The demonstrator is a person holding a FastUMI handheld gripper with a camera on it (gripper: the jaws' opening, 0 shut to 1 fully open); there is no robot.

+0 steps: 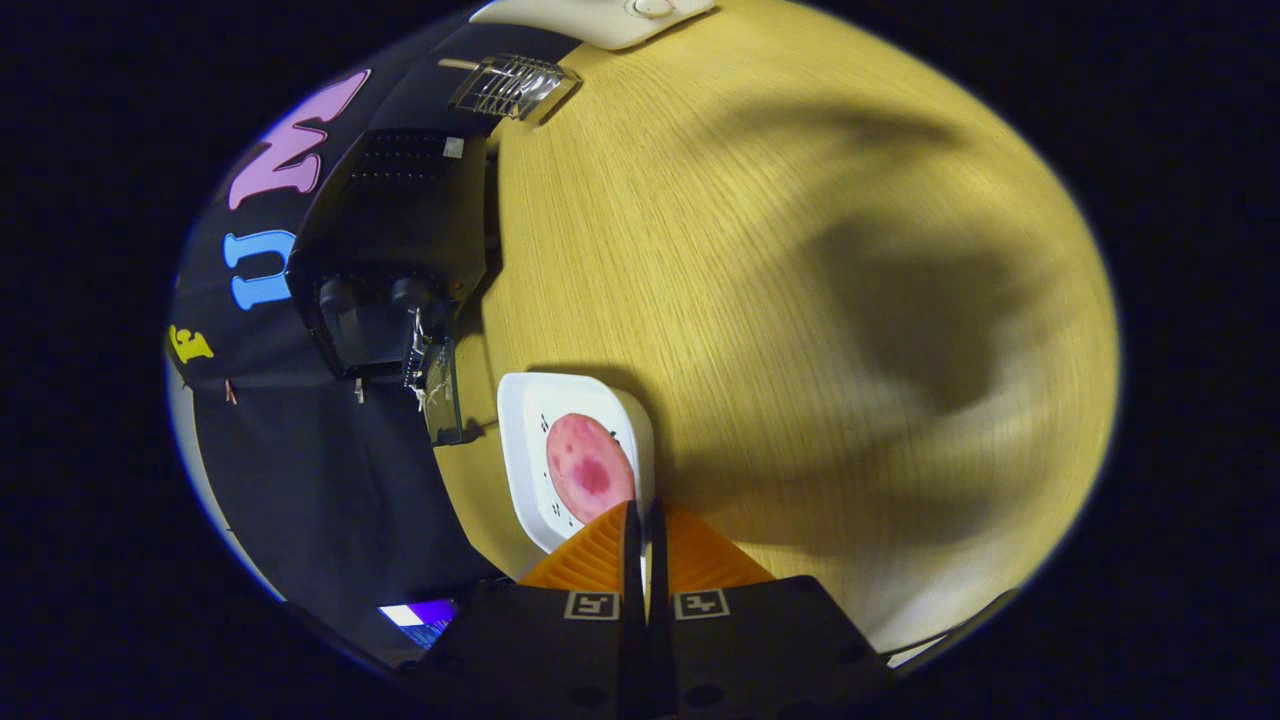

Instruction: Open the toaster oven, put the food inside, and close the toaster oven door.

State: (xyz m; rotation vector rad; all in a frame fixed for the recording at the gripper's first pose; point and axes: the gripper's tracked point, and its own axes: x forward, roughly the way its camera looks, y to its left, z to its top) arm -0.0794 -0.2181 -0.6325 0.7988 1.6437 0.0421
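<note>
The tongs [645, 520] were clenched on the edge of a white plate [525, 420] carrying a round pink slice of meat [588, 468]. The black toaster oven [395, 265] stood well beyond them on the wooden surface [800, 250].

Figure: free room. Wooden tabletop [800, 250] is lying bare beyond and to the right of the gripper [645, 515], whose fingers are sitting nearly closed with the white plate's [520, 400] edge between them. Toaster oven [400, 250] is standing left of this stretch; a wire rack [512, 87] is lying beyond it.
</note>
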